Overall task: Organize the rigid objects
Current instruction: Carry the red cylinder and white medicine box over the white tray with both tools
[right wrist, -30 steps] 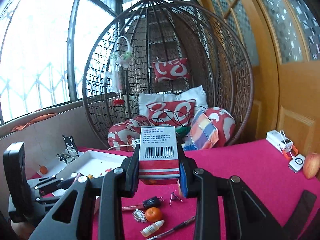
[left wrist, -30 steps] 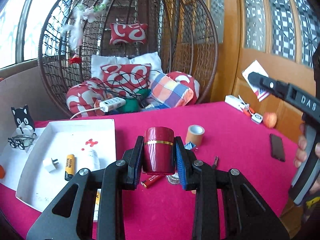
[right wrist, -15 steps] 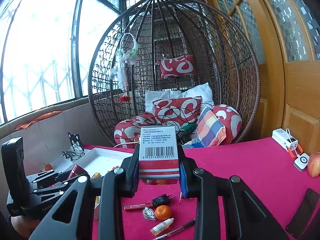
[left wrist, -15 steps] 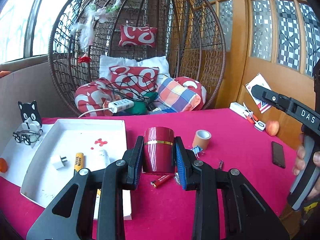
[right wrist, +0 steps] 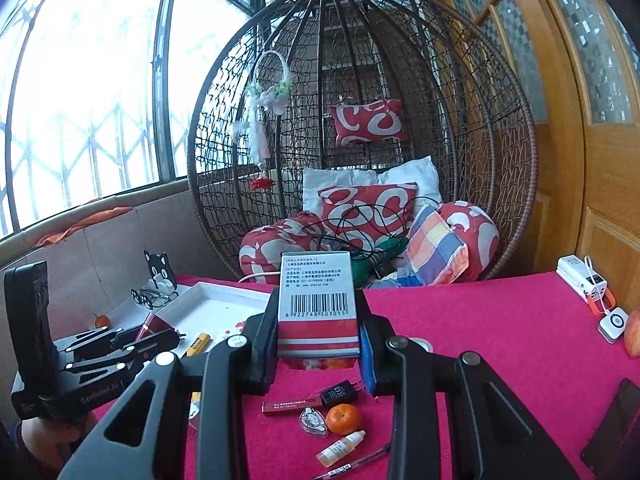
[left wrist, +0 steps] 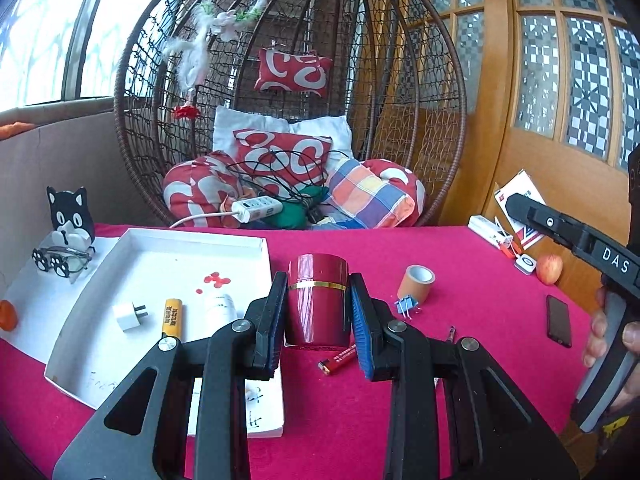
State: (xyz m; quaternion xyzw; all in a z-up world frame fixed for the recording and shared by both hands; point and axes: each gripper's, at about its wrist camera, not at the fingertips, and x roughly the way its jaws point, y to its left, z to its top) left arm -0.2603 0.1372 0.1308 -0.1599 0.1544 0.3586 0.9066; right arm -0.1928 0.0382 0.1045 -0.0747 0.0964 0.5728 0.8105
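Since a second ago my left gripper [left wrist: 318, 314] has slid sideways, so the white tray [left wrist: 256, 246] sits nearer its middle. It points slightly downward, clamped on the red tin [left wrist: 317, 300] above the table [left wrist: 460, 264]. My right gripper [right wrist: 318, 344] grips a barcoded box [right wrist: 316, 304]. Only its view shows the orange [right wrist: 343, 419] and dropper bottle [right wrist: 340, 449] below.

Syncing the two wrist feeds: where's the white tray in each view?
Left wrist: white tray at left centre, beside the left gripper holding the red canister.
Right wrist: white tray at left of centre, far corner showing.
Shared landmark: cat-shaped glasses stand.
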